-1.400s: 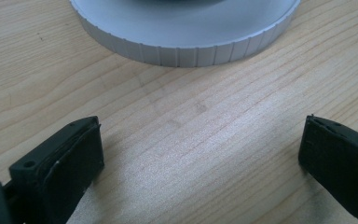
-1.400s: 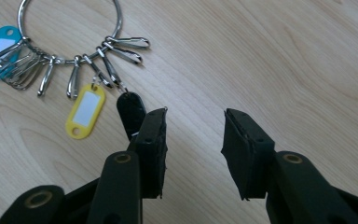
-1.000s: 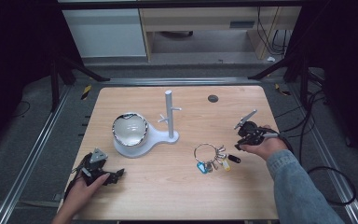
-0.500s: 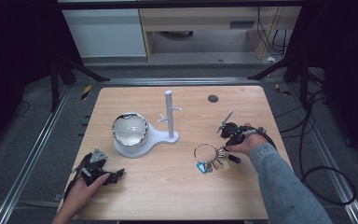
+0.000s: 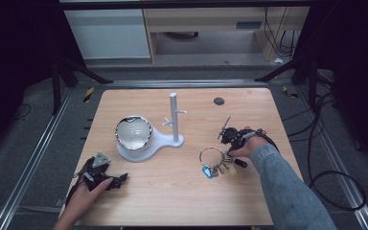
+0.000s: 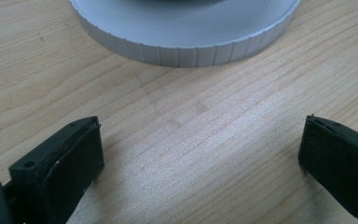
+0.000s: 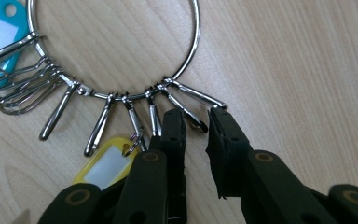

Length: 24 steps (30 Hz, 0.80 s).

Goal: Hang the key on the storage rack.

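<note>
A steel key ring (image 5: pixel 201 156) with several snap clips and a blue tag (image 5: pixel 207 171) lies on the wooden table (image 5: pixel 172 191), right of centre. My right gripper (image 5: pixel 227 151) points at its right side. Seen through the right gripper view, the ring (image 7: pixel 196 42) lies just ahead, and my right gripper (image 7: pixel 196 122) stands open by a narrow gap, one clip's end (image 7: pixel 196 122) lying between the jaws untouched. A yellow tag (image 7: pixel 103 167) sits to their left. My left gripper (image 5: pixel 115 179) rests open near the front left corner; the left gripper (image 6: pixel 200 149) has bare wood between its jaws.
A white stand (image 5: pixel 174 120) with short pegs rises mid-table from a white base (image 5: pixel 158 141), whose ribbed rim (image 6: pixel 186 51) lies ahead of the left jaws. A shiny round bowl (image 5: pixel 133 132) sits on that base. A dark disc (image 5: pixel 219 101) marks the far right.
My right gripper has moved left and down from the table's right side to the key ring. The left gripper has stayed put.
</note>
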Each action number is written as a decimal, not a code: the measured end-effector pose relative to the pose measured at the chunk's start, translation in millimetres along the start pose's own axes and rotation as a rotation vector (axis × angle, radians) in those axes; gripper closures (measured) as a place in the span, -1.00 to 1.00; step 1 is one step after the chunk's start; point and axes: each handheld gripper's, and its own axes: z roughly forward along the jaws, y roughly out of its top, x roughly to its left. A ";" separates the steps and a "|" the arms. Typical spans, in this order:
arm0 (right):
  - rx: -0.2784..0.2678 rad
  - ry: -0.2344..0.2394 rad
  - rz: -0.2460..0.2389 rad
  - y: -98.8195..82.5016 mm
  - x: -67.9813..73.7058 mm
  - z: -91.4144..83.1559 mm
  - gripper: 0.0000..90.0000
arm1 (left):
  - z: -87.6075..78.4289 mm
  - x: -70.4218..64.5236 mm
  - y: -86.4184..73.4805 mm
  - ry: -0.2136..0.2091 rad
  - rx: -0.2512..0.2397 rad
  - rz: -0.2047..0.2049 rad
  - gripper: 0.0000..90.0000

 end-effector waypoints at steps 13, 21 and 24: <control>0.016 0.016 -0.031 3.1 4.3 2.3 0.78 | 0.0 0.0 0.0 0.000 0.000 0.000 -1.00; 0.025 0.017 -0.048 8.7 5.8 6.1 0.80 | 0.0 0.0 0.0 0.000 0.000 0.000 -1.00; 0.025 0.017 -0.051 9.8 6.5 6.8 0.80 | 0.0 0.0 0.0 0.000 0.000 0.000 -1.00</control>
